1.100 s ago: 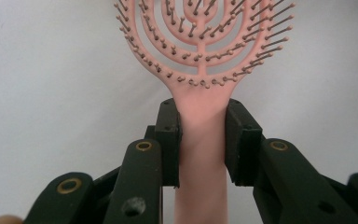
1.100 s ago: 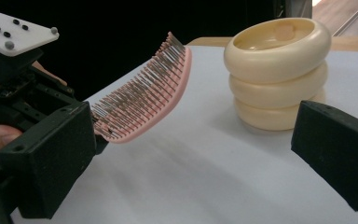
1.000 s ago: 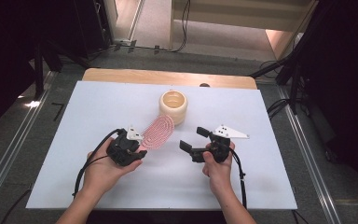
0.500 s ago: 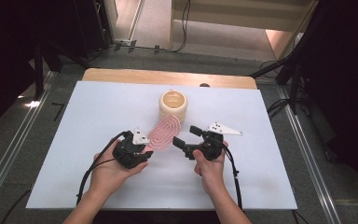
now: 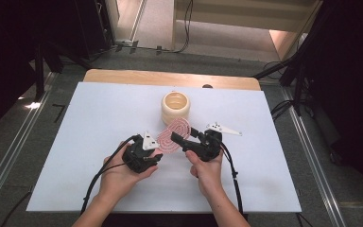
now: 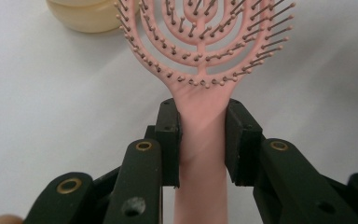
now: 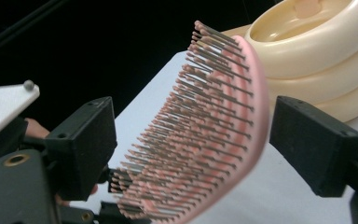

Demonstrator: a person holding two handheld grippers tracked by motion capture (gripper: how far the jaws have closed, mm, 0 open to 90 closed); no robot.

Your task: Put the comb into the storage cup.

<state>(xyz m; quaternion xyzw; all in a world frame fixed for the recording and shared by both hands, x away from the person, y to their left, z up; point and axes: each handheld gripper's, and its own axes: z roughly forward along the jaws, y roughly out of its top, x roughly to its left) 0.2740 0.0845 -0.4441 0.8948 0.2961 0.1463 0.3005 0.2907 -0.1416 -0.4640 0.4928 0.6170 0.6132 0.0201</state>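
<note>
1. White board (image 5: 99, 142) covers the table, with dark floor all round it
2. My left gripper (image 6: 201, 135) is clamped on the handle of a pink brush (image 6: 200, 56), both jaws pressed against its sides
3. From above, my left gripper (image 5: 144, 153) lifts the brush (image 5: 173, 135) off the board at mid-table, bristled head slanting up toward a cream pot (image 5: 175, 106) just beyond it
4. My right gripper (image 7: 191, 140) stands wide, one jaw on each side of the brush head (image 7: 205, 135), not touching it
5. My right gripper (image 5: 182, 138) points left at the brush
</note>
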